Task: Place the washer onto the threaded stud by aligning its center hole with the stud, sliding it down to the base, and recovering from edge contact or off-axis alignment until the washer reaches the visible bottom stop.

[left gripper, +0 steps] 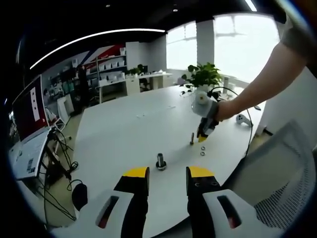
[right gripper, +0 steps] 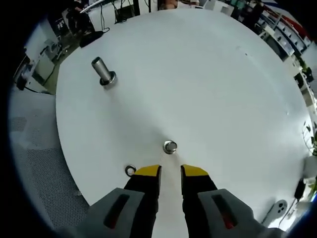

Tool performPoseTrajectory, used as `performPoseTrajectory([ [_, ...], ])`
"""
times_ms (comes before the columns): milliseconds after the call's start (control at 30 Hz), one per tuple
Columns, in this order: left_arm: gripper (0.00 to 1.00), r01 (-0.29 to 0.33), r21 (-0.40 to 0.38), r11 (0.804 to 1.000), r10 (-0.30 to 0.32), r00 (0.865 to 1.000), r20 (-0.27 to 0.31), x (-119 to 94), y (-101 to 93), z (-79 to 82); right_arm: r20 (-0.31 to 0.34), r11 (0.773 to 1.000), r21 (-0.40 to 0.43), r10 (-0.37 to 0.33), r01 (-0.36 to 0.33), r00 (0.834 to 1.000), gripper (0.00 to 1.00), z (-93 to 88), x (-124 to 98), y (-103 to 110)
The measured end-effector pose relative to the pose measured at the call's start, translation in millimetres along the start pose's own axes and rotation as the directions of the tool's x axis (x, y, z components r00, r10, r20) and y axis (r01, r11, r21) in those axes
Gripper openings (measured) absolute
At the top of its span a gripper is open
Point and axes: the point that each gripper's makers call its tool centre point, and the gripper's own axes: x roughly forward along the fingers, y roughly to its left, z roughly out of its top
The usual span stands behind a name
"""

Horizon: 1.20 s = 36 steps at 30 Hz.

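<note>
The right gripper (right gripper: 170, 174), jaws spread and empty, hovers low in the right gripper view with a washer (right gripper: 130, 170) just left of its tips (the upright stud (right gripper: 170, 147) stands just above). Judging by this, shift left, then pinch the washer's rim squarely. The left gripper (left gripper: 167, 179) idles spread.

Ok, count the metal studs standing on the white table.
2. The thicker stud, collar at its base, stands near the table edge; the slimmer stud stands just ahead of the right gripper and its open jaws. Others could be hidden behind those jaws.
</note>
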Motion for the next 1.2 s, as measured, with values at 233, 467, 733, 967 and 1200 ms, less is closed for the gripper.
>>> performPoseTrajectory([
  [233, 0.28, -0.006, 0.008, 1.000, 0.006, 1.000, -0.002, -1, 0.4, -0.1, 0.014, 1.000, -0.011, 0.005, -0.004, 1.000, 0.18, -4.1, -1, 6],
  [467, 0.28, -0.009, 0.014, 1.000, 0.009, 1.000, 0.000, -1, 0.3, 0.3, -0.009, 0.999, -0.017, 0.029, -0.029, 1.000, 0.18, -13.6, 1, 14],
  [733, 0.28, -0.006, 0.015, 1.000, 0.006, 1.000, 0.001, -1, -0.3, 0.7, -0.023, 0.999, -0.020, 0.047, -0.047, 0.999, 0.19, -18.0, 4, 21],
  [967, 0.28, -0.006, 0.015, 1.000, 0.006, 1.000, 0.002, -1, 0.2, 0.8, -0.036, 0.998, -0.033, 0.054, -0.055, 0.998, 0.19, -22.5, 8, 28],
  [1200, 0.28, -0.004, 0.018, 1.000, 0.004, 1.000, 0.000, -1, -0.5, 0.4, -0.063, 0.998, -0.041, 0.053, -0.056, 0.997, 0.19, -30.0, 15, 29],
])
